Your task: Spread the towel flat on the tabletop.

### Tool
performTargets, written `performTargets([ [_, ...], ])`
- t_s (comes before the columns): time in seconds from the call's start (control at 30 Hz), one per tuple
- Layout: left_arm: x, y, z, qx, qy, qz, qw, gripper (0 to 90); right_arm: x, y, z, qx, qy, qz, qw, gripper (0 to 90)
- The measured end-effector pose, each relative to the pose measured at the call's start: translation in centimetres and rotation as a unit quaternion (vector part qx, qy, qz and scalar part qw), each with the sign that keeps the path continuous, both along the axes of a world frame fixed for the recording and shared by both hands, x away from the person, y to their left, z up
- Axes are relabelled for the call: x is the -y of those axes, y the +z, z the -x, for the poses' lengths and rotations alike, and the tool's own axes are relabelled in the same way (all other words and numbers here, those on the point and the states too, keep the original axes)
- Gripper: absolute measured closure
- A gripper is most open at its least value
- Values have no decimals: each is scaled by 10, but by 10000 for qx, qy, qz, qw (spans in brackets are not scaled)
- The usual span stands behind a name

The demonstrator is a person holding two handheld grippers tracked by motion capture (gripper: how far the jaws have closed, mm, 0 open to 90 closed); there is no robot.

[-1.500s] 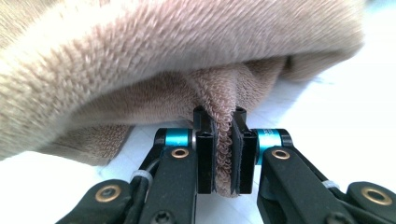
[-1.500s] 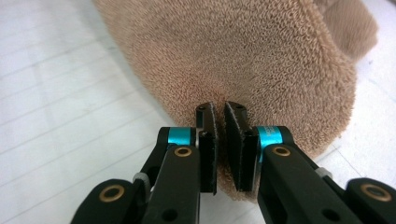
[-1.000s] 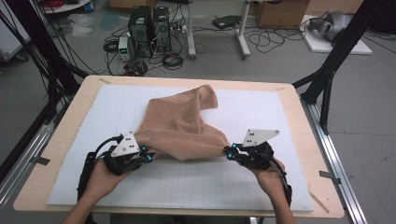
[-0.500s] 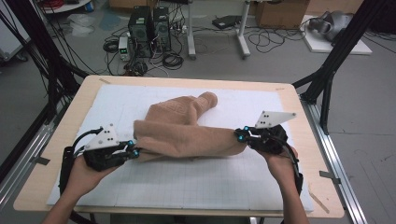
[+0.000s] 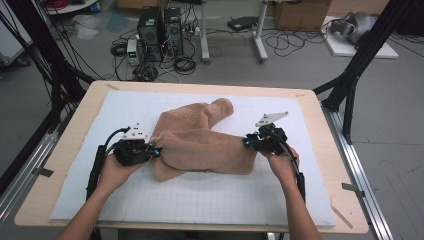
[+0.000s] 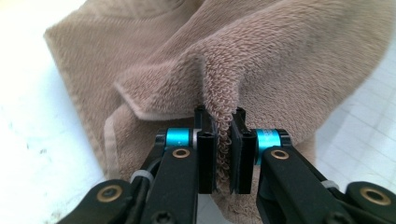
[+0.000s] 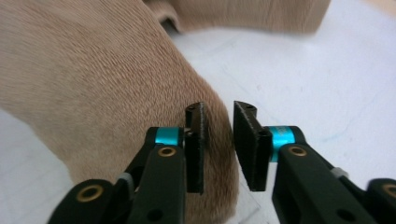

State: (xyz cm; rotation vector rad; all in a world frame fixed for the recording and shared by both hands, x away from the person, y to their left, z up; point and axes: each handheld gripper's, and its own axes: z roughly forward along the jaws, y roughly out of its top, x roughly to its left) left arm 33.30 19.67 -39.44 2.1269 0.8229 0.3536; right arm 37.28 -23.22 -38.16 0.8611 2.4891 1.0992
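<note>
The towel point(image 5: 202, 145) lies folded in a loose heap mid-mat point(image 5: 200, 200), not yet flat or square. Left gripper point(image 6: 225, 154): jaws have just been opening, a towel fold between the pads, barely pinched. Right gripper point(image 7: 218, 149): jaws have just been opening, parted, towel edge between them, released. Remaining: smoothing and further folds
</note>
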Motion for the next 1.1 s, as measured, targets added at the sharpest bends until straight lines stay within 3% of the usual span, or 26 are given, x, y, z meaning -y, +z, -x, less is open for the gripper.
performTargets([
  [0.2, -4, 15, 23, 377, -56, 108, 9992, 560, 9, 22, 34, 472, 165, -309, 9983, 650],
  [0.27, -7, 21, 30, 448, -90, 254, 9986, 541, 11, 25, 44, 524, 277, -406, 9974, 616],
  [0.47, -6, 30, 49, 584, -345, 262, 9974, 499, 5, 21, 72, 554, 614, -517, 9952, 599],
  [0.6, -2, 17, 55, 528, -452, 38, 9976, 478, -2, 7, 83, 420, 774, -367, 9954, 598],
  [0.7, -3, 5, 55, 442, -329, 133, 9984, 447, -4, -6, 87, 311, 753, -333, 9961, 595],
  [0.8, -2, -7, 52, 293, -310, 71, 9991, 441, -7, -15, 89, 207, 753, -303, 9965, 601],
  [0.97, 8, -22, 47, 113, -308, -100, 9994, 491, -14, -29, 85, 66, 799, -220, 9965, 602],
  [1.1, 20, -29, 43, 66, -402, -389, 9984, 526, -23, -42, 77, -99, 821, -61, 9966, 595],
])
